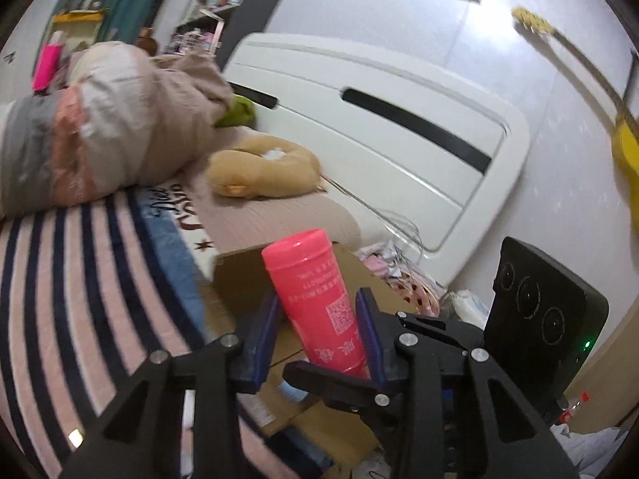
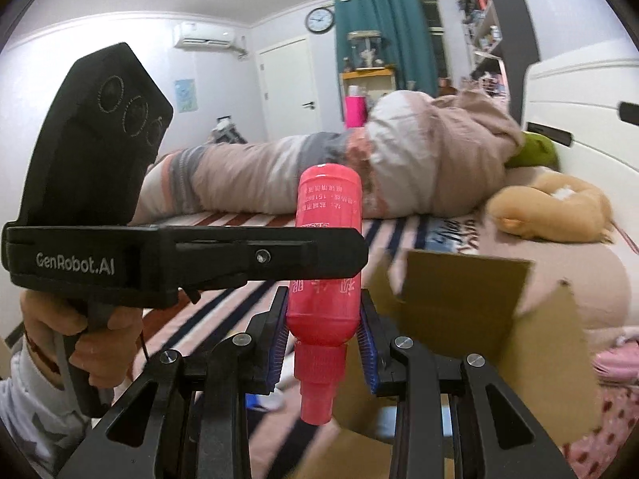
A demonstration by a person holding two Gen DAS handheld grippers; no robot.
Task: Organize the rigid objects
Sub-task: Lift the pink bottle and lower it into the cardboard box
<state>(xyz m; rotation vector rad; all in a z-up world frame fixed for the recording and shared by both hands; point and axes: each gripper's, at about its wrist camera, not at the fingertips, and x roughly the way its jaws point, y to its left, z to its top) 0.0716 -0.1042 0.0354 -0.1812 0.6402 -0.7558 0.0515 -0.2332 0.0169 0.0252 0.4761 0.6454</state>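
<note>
A pink plastic bottle (image 2: 329, 199) is held upside up along my right gripper (image 2: 323, 293), which is shut on its lower body just above the neck. My left gripper (image 2: 351, 255) comes in from the left, held by a hand (image 2: 80, 331), with one finger crossing in front of the bottle. In the left wrist view the bottle (image 1: 307, 279) stands between the blue pads of the left gripper (image 1: 317, 297); the right pad lies close against it, while a thin gap shows at the left pad. An open cardboard box (image 2: 459, 291) sits just below and behind.
The box (image 1: 239, 279) rests by a bed with a striped pink and navy blanket (image 1: 80, 279). A pink-grey bundle of bedding (image 2: 419, 159), a tan plush cushion (image 2: 551, 207) and a white headboard (image 1: 379, 119) lie beyond. A yellow guitar (image 1: 627, 147) leans on the wall.
</note>
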